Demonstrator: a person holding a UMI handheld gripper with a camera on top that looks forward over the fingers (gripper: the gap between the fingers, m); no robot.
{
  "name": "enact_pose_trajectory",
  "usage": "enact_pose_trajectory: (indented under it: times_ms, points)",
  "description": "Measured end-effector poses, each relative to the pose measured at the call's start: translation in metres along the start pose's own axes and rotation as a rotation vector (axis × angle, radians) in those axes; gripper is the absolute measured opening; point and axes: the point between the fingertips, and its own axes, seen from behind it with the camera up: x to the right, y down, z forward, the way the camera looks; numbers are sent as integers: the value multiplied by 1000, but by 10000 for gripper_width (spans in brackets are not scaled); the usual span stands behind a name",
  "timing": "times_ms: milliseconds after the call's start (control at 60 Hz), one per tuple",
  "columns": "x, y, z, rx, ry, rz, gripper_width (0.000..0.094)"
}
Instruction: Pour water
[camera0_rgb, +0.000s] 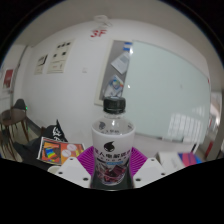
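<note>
- Bottle (113, 143): clear body, black cap, white label with magenta band and dark print.
- Gripper (112, 176): fingers white, inner pads (91, 165) magenta-purple with a ribbed pattern.
- Wall (80, 90): white, with a red mark high up.
- Board (165, 85): pale grey-white.
- Booklet (60, 151): multicoloured, red, orange and blue patches.

Red "3F" sign (97, 32) on wall; bottle (113, 150) label print unreadable.
</note>
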Motion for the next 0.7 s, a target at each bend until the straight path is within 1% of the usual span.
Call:
enact_pose_trajectory:
  times_ms: [100, 117, 133, 250, 367, 383, 417, 433, 517, 650, 683, 700]
  points:
    - [8, 58, 11, -83, -27, 123, 397]
    - [-12, 67, 13, -93, -14, 138, 398]
    - [-6, 76, 15, -103, -22, 153, 398]
    - [-3, 129, 24, -160, -36, 182, 396]
    - [-13, 171, 28, -206, -43, 210, 399]
    - [-14, 176, 28, -213, -43, 211, 414]
    - [-14, 173, 26, -177, -39, 204, 403]
    - [-14, 176, 25, -178, -38, 196, 414]
    - [-13, 176, 23, -156, -24, 193, 411]
    - [-12, 172, 24, -156, -2, 202, 537]
    - [-12, 178, 24, -184, -2, 196, 602]
    - [-14, 181, 23, -205, -4, 196, 669]
